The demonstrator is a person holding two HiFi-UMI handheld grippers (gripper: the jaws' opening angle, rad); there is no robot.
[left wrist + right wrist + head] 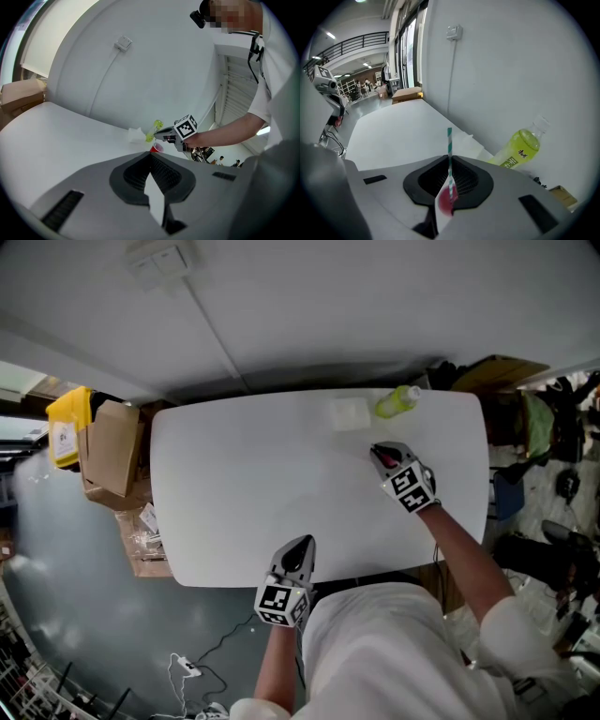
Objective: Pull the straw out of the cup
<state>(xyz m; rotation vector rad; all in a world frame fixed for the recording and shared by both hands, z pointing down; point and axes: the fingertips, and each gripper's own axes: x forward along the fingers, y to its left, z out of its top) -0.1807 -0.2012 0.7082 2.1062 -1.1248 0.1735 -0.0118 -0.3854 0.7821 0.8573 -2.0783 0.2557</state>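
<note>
Left tool [300,547] sits close in front of the torso, jaws together with nothing between them, pointing away and slightly down; left forearm [274,662] tucked in below it. Right arm [461,554] stretched forward and outward, forearm bare below a white sleeve. Right tool [378,453] tilted steeply down, jaws pinched on the straw [449,150].

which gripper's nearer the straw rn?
Right. The right gripper is closed on the straw above the red cup; the left gripper sits apart, at the near edge of the table.
</note>
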